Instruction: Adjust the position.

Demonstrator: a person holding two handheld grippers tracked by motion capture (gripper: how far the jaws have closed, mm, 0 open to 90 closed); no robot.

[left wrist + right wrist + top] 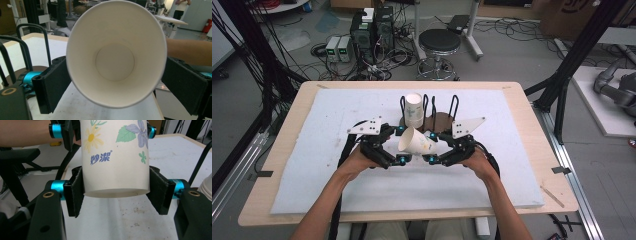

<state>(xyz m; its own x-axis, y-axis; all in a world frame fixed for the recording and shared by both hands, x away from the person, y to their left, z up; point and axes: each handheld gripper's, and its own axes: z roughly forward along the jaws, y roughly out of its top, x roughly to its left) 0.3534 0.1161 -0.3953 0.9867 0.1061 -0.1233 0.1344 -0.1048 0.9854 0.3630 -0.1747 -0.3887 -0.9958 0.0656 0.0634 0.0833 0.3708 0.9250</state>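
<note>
High view: wooden bench (287, 145) under a white foam mat (337, 120), largest of all. At mat's far middle, a dark round rack (443, 121) with upright black wire loops; one stack of white cups (414, 110) standing at rack's left side. Just in front of rack, nearer the person, a flowered paper cup (416, 140) held tilted above the mat, mouth toward the left gripper (401, 145), base toward the right gripper (430, 147). Both hands close in on cup, one at either side, forearms coming up from the bench's near edge.

Right gripper view: jaws pinching the cup (115, 157) near its base, pads pressed to both flanks; blue print and flowers on its wall.

Left gripper view: cup's open mouth (116, 53) facing the camera, right gripper's two black jaws clamped on the cup beyond it. Left jaws' own state: cannot tell.
</note>
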